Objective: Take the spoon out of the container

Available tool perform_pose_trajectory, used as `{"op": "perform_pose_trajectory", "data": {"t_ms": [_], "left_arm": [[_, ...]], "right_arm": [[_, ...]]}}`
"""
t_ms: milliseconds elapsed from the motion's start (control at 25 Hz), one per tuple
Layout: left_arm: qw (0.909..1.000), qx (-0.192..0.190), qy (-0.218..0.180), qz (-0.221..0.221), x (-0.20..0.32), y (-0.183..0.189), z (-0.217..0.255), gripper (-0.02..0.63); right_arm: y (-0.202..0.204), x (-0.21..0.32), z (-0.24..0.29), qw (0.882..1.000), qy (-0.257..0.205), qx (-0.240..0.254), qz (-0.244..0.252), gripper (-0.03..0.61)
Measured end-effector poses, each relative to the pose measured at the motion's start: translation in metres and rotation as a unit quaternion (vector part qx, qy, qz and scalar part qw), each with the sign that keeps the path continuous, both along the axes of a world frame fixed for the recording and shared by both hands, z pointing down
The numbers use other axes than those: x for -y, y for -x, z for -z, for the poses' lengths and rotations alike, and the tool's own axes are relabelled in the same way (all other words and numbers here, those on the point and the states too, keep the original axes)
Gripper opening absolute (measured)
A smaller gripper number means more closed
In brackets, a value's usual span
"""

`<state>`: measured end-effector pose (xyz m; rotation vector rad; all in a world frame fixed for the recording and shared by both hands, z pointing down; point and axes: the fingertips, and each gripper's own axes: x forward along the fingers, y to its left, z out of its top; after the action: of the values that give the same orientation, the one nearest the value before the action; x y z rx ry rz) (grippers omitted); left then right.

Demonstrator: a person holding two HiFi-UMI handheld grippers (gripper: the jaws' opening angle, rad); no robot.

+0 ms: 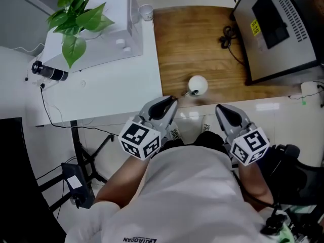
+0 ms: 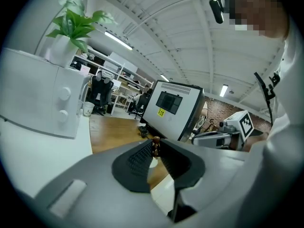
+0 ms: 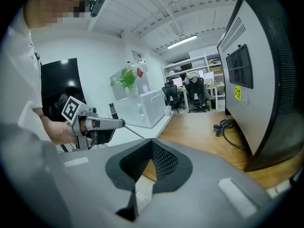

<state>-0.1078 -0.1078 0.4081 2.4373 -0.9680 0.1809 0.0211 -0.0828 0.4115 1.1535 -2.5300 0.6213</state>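
A yellow sticker [image 1: 255, 28] on the grey machine [image 1: 283, 29] carries print too small to read, and each gripper bears a cube of black-and-white square markers. Both are held close before the person's body, aimed forward and slightly down at the table [image 1: 202, 44] edge. The left gripper [image 1: 171, 101] has its fingers closed on the spoon [image 3: 135, 131], whose thin handle runs toward the round white container [image 1: 198, 84] on the table, while the right gripper [image 1: 221, 108] has its fingers together, holding nothing.
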Motion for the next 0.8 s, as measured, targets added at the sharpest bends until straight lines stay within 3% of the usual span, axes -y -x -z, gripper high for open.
{"op": "perform_pose_trajectory", "data": {"t_ms": [200,440,800], "left_arm": [[0.9999,-0.009,-0.009,0.009,-0.018,0.010,0.010,0.053],[0.9990,-0.013,-0.020,0.038,-0.044,0.007,0.020,0.052],[0.9947,-0.011,-0.023,0.099,-0.104,-0.030,0.029,0.053]], "right_arm": [[0.005,-0.008,0.010,1.000,-0.015,-0.006,0.006,0.008],[0.011,-0.027,0.020,0.998,-0.032,-0.007,0.049,0.008],[-0.037,-0.084,0.033,0.994,-0.049,-0.015,0.098,0.006]]}}
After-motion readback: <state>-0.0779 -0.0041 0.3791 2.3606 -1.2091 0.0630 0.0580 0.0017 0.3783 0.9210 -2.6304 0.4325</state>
